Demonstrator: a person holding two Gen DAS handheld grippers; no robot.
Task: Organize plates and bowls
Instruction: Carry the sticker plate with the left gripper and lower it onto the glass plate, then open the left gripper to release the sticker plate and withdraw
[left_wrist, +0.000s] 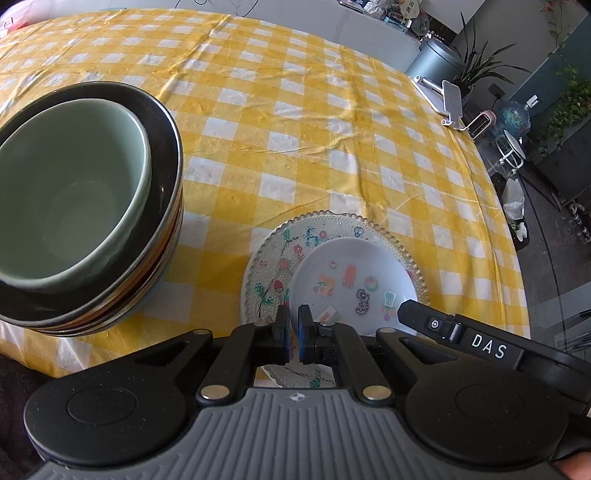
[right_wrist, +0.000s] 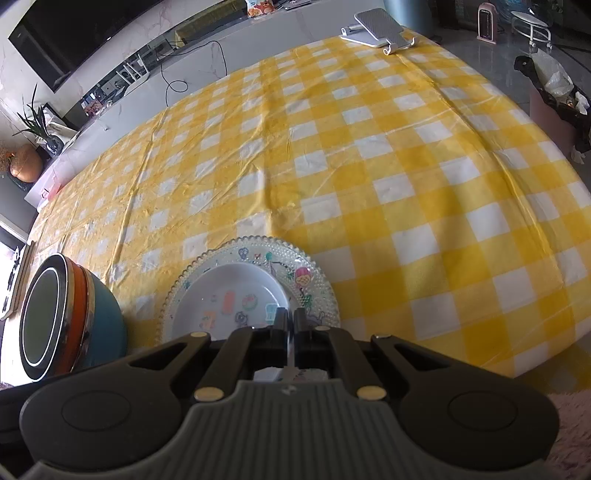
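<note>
Left wrist: left tongs (left_wrist: 294, 325) pinched on near rim of small white plate (left_wrist: 354, 280), resting on beaded glass plate (left_wrist: 266, 258); green bowl (left_wrist: 70, 195) nested in bowl stack (left_wrist: 162, 206), checkered counter (left_wrist: 332, 129).

Right wrist: right tongs (right_wrist: 290, 326) clamped on same small plate rim; stack at left.

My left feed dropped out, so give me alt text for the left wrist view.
The left gripper is shut on the near rim of a small white plate lying on a beaded glass plate, with the right gripper at the same rim. Left stands a stack of bowls, green bowl on top, on a yellow checked tablecloth.
</note>
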